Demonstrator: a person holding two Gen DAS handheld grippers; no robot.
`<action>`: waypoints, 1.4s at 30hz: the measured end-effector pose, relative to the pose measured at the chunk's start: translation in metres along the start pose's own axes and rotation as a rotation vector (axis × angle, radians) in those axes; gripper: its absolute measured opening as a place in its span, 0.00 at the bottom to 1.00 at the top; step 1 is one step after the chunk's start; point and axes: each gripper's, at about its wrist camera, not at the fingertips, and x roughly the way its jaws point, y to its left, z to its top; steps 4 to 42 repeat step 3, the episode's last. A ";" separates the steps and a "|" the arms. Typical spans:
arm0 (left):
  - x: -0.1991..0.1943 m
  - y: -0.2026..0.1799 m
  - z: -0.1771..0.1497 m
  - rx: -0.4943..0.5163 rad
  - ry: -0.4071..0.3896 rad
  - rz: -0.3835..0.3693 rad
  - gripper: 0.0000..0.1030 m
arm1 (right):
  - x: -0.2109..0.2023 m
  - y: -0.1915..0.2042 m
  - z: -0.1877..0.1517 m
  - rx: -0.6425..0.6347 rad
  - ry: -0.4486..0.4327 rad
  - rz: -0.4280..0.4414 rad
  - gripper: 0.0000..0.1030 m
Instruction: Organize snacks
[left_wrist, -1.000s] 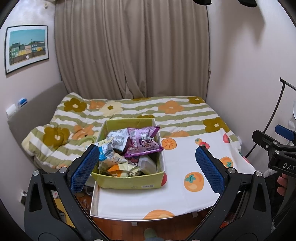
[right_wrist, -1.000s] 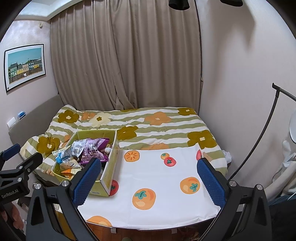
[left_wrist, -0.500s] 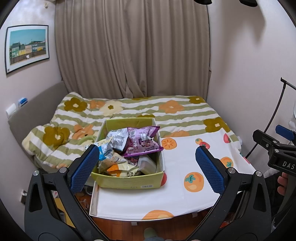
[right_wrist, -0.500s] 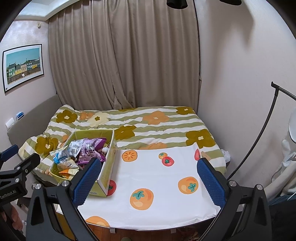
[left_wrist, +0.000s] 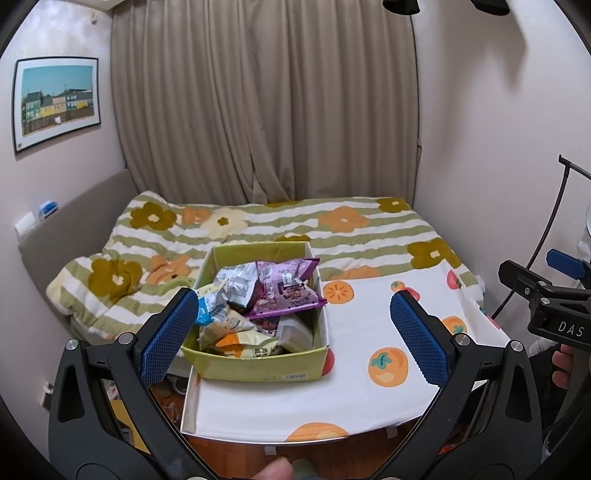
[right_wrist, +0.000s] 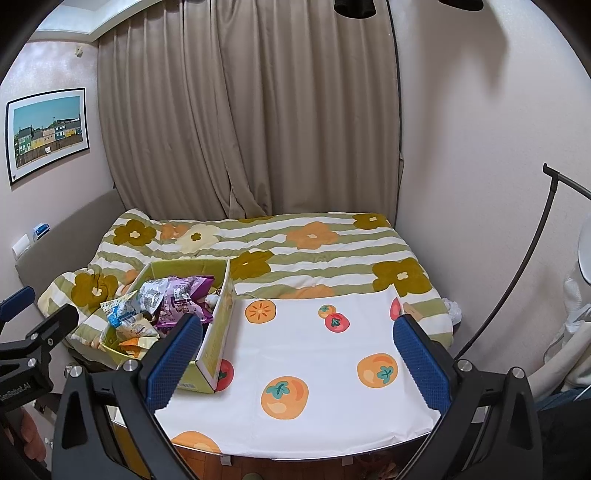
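**Green box of snacks, straight ahead of my left tongs**

Green cardboard, heaped with crinkled packets: the box (left_wrist: 255, 363) sits at the left end of the table (left_wrist: 354, 398), on the white cloth with the orange fruit print. The snacks (left_wrist: 258, 314) all lie inside it, a purple bag (left_wrist: 286, 291) on top, silver and blue packets beside it.

My left tongs (left_wrist: 291, 332) hang released, jaws wide, holding nothing, with the box squarely in front and a little below. My right tongs (right_wrist: 299, 354) are spread and empty too, but from them the box lies off to the left, over bare cloth. So my left hand is nearer, I judge. The box runs lengthwise away from me, towards the bed (left_wrist: 332, 229).
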 end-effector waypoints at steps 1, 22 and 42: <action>0.000 -0.001 0.000 -0.001 -0.001 -0.006 1.00 | 0.000 0.000 0.000 0.000 0.000 0.001 1.00; -0.001 -0.001 -0.002 -0.006 -0.003 -0.006 1.00 | 0.001 0.001 0.001 0.000 0.001 0.000 1.00; -0.001 -0.001 -0.002 -0.006 -0.003 -0.006 1.00 | 0.001 0.001 0.001 0.000 0.001 0.000 1.00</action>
